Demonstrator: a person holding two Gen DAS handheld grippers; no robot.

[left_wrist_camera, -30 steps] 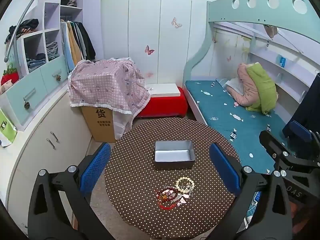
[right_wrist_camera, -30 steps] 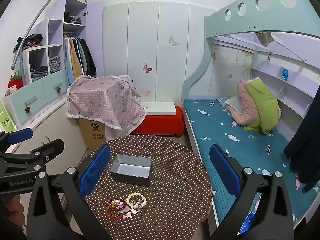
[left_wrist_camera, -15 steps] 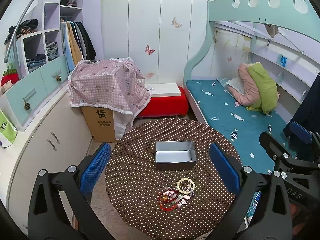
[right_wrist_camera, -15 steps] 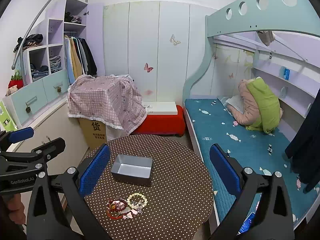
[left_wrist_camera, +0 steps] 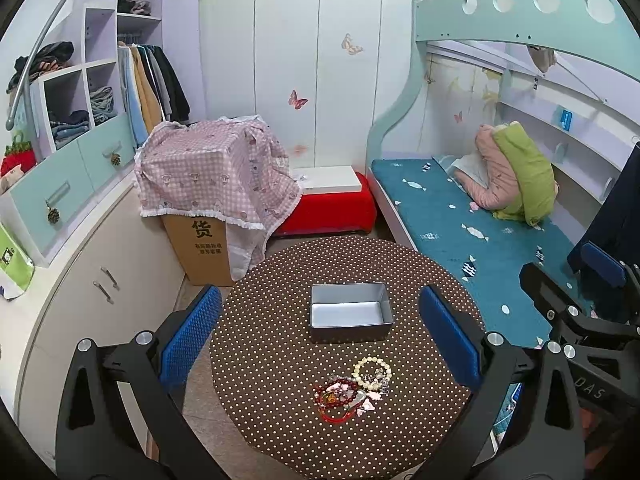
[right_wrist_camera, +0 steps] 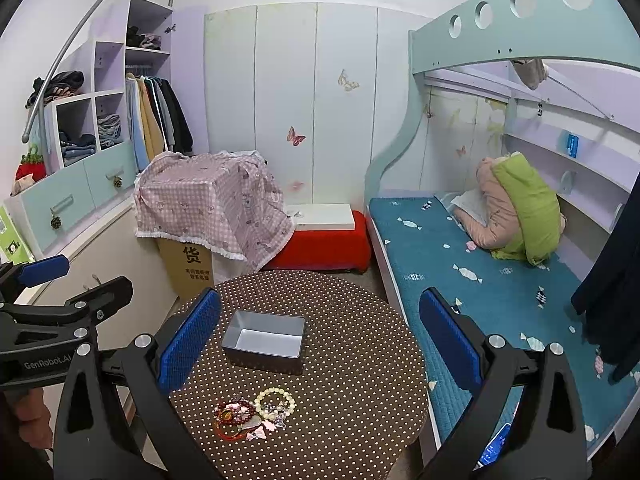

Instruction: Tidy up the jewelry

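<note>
A small pile of jewelry lies near the front of a round brown polka-dot table [left_wrist_camera: 280, 360]: a cream bead bracelet [left_wrist_camera: 372, 368], dark red beads and a red cord [left_wrist_camera: 336, 396]. Behind it stands an empty grey metal tin [left_wrist_camera: 350, 316]. My left gripper [left_wrist_camera: 320, 340] is open and empty, held above the table with the tin and pile between its blue pads. In the right wrist view the bracelet [right_wrist_camera: 275, 400], the red beads [right_wrist_camera: 234, 416] and the tin [right_wrist_camera: 264, 340] sit left of centre. My right gripper [right_wrist_camera: 320, 344] is open and empty, above the table's right half.
A bed with a teal cover [left_wrist_camera: 460, 232] runs along the right of the table. A cardboard box under a pink checked cloth [left_wrist_camera: 212, 184] and a red stool [left_wrist_camera: 332, 208] stand behind it. White cabinets [left_wrist_camera: 80, 280] line the left.
Both views have shifted slightly; the table and jewelry sit a touch lower and farther in frame. Both grippers stay open and nothing was picked up.
</note>
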